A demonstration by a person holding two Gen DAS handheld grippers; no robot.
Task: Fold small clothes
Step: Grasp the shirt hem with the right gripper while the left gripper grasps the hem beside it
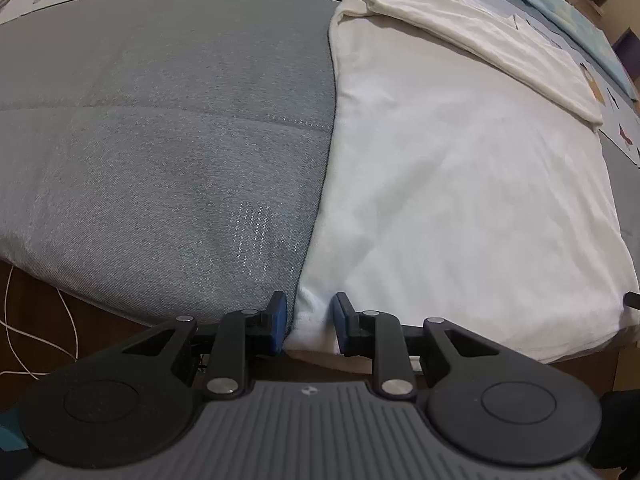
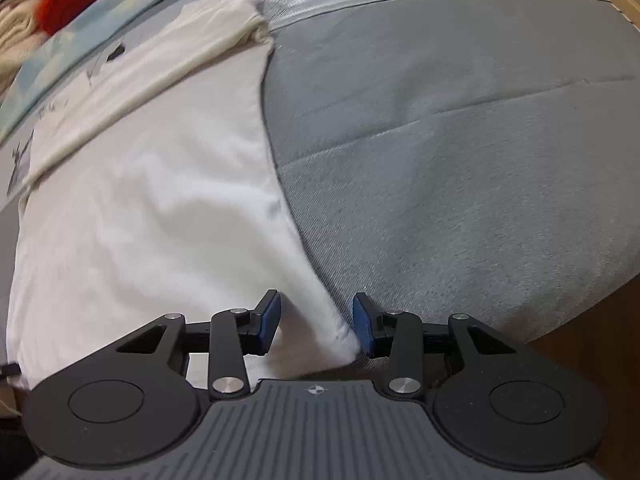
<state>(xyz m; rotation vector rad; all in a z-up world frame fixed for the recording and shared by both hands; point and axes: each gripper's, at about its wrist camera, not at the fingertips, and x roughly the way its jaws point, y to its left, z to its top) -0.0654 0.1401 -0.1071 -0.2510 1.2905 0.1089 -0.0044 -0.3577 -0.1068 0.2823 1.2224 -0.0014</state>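
I have the white garment (image 1: pixel 460 184) spread flat on the bed, over its grey cover (image 1: pixel 160 120), with its near hem hanging at the bed's front edge. My left tool (image 1: pixel 311 322) sits at the near left corner of that hem, jaws apart with the white cloth between them but not pinched; my right tool (image 2: pixel 316 322) is at the near right corner, likewise released, the cloth's corner lying between its blue pads (image 2: pixel 267 320) with a gap on either side. I judge the fold on this piece has not begun: it lies in a single smooth layer, and both corners are only lined up for a grasp. Beyond it, touching its far edge, a cream garment (image 1: pixel 480 28) looks already folded into a long strip, so one item seems finished. Left to do: clench both corners, carry them over, and flatten.
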